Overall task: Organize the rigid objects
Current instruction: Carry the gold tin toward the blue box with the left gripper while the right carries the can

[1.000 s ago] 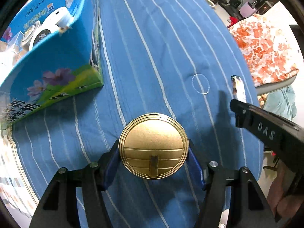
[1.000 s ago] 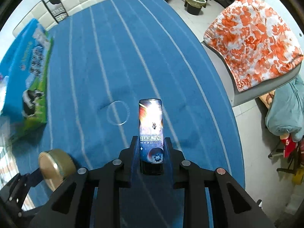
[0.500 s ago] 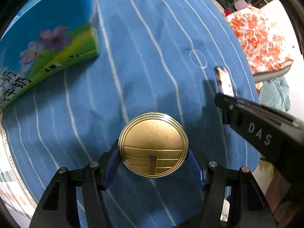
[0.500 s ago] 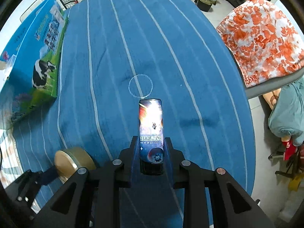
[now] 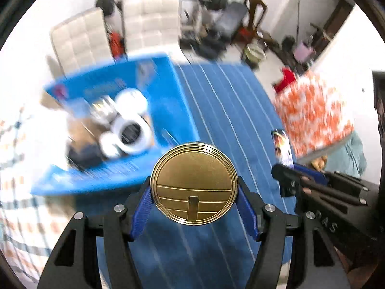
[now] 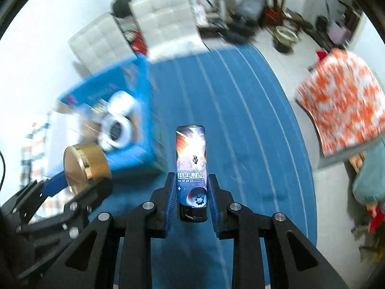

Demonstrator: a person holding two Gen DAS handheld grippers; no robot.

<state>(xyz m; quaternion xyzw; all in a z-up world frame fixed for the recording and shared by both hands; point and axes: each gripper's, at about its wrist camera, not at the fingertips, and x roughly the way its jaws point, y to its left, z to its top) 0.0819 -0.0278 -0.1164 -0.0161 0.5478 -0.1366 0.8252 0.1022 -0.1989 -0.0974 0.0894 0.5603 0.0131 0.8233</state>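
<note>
Blue striped tablecloth point(image 5: 216, 101), white chairs point(image 5: 151, 21) beyond.
Left gripper point(image 5: 194, 192) clamps gold tin point(image 5: 194, 183); right gripper point(image 6: 191, 192) clamps printed lighter point(image 6: 191, 163); blue box point(image 5: 168, 89) alongside.

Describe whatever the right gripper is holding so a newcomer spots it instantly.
Above the blue striped tablecloth, find the right gripper at bottom centre. Clamped upright between its blue pads is a slim lighter printed with a space scene, unlike the round gold tin nearby.

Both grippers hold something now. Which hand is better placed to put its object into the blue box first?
Probably left. The left gripper, shut on the gold tin, sits right beside the open blue box. The right gripper, holding the slim printed lighter, is on the far side of it.
</note>
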